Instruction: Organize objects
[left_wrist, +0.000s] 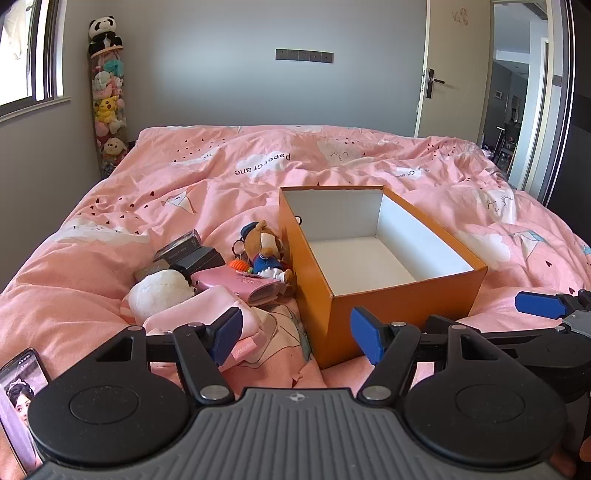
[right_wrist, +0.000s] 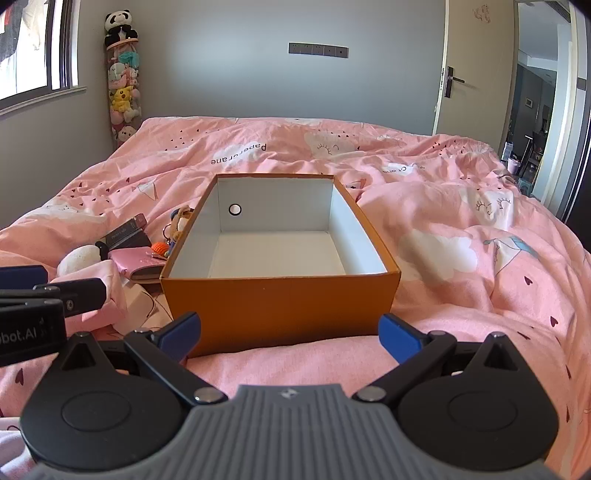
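Note:
An orange box (left_wrist: 402, 306) (right_wrist: 280, 299) with a bare white inside sits on the pink bed. Left of it lies a pile: a bear keychain toy (left_wrist: 264, 247) (right_wrist: 179, 221), a pink wallet (left_wrist: 240, 282) (right_wrist: 138, 260), dark small boxes (left_wrist: 192, 251) (right_wrist: 123, 232), a white plush (left_wrist: 160, 291) (right_wrist: 79, 258) and a folded pink cloth (left_wrist: 225, 317) (right_wrist: 105, 291). My left gripper (left_wrist: 297, 338) is open, with its left pad over the cloth and its right pad at the box's near corner. In front of the box's near wall my right gripper (right_wrist: 290, 334) stands open with nothing in it.
A phone (left_wrist: 20, 398) lies at the lower left. The pink duvet (right_wrist: 461, 240) spreads right of the box. In the far left corner a tall tube of plush toys (left_wrist: 107, 99) stands. At the right, a door (left_wrist: 454, 74) is ajar.

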